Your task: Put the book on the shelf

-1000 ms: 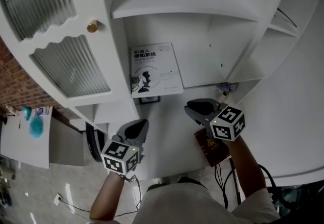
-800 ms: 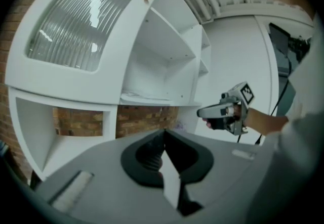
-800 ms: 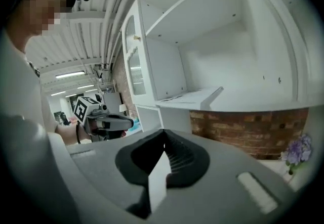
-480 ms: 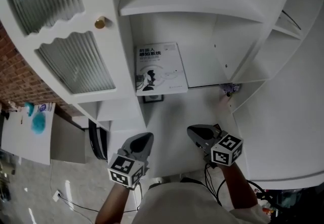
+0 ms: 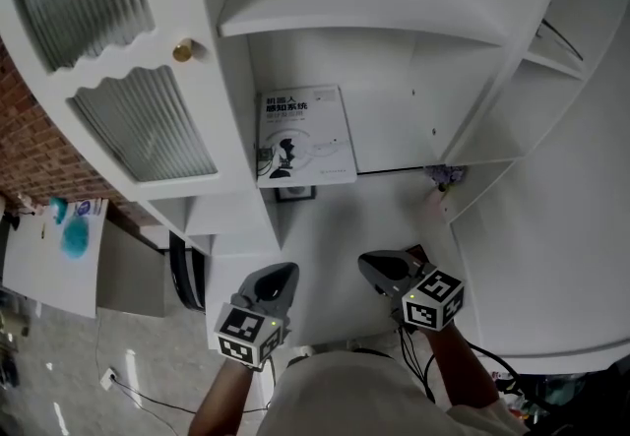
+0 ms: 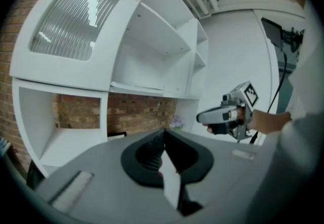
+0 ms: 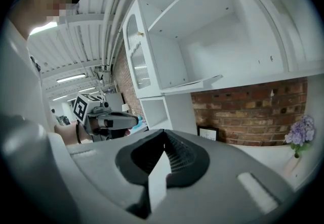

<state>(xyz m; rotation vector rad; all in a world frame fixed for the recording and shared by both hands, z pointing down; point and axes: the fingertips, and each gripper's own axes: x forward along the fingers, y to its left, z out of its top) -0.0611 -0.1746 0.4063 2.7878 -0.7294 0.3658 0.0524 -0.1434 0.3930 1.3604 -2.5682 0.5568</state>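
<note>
Now left tool (image 5: 283, 273), right tool (image 5: 368, 265) lower than before, both pressed together, empty, book (image 5: 305, 134) unmoved

A small framed picture (image 7: 207, 133) and purple flowers (image 7: 300, 130) stand before a brick wall (image 7: 243, 112).

A home-like corner staged inside a larger work hall, more studio or lab than lived-in house; the domestic part is a white curved shelf unit (image 5: 325, 16) with ribbed glass doors (image 5: 148, 124) and a brass knob (image 5: 182, 52), set against a brick wall (image 7: 243, 112); a small framed picture (image 7: 207, 133), a vase of purple flowers (image 7: 299, 132) and one book (image 5: 305, 134) dress it sparsely; above runs a bare corrugated ceiling (image 7: 86, 41) with exposed pipes and strip lights (image 7: 71, 78); dark equipment on a stand (image 6: 283, 36) waits nearby; a plug (image 5: 110, 387) with a thin cable lies on the pale floor.
</note>
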